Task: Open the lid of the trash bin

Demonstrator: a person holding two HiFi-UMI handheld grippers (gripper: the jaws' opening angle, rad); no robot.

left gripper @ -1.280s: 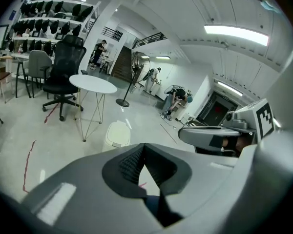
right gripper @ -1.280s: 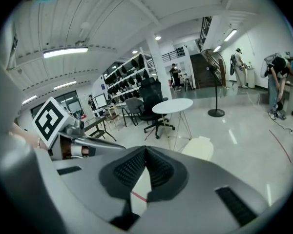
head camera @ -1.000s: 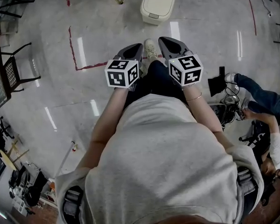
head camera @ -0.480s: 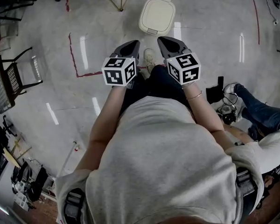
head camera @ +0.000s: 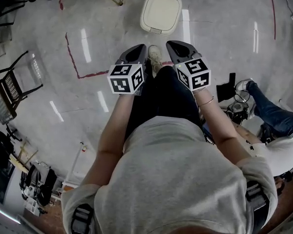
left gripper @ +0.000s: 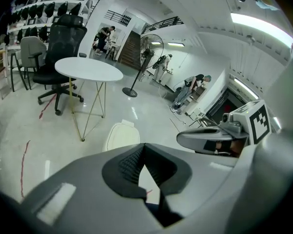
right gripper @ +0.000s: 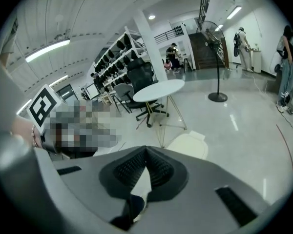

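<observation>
Trash bin: a cream trash bin (head camera: 161, 12) stands on the pale floor (head camera: 224, 38) at the top of the head view, ahead of the person's shoe (head camera: 155, 57).
Bin and jaws: it lies beyond both gripper tips and apart from them. It sits nearly between their lines, slightly nearer the right one.
Left gripper: the left gripper (head camera: 136, 51) is held over the person's dark trousers and points forward. In its own view the jaws are closed tip to tip with nothing held, and the bin (left gripper: 121, 136) shows just above them.
Right gripper: the right gripper (head camera: 175, 47) is alongside the left, its jaws likewise pressed together and empty. In its own view the bin (right gripper: 188, 145) lies just above and right of the tips.
Lid: the lid is flat and down on the bin.
Bin contents: hidden under the closed lid.
Beyond the bin: a round white table (left gripper: 88, 69) on thin legs, with a black office chair (left gripper: 61, 48) behind it.
Floor mark: a red tape line (head camera: 73, 57) runs left of the grippers.
Cut off: a seated person (head camera: 273, 116) at the right edge is only partly in view, and a mosaic patch covers part of the right gripper view.
</observation>
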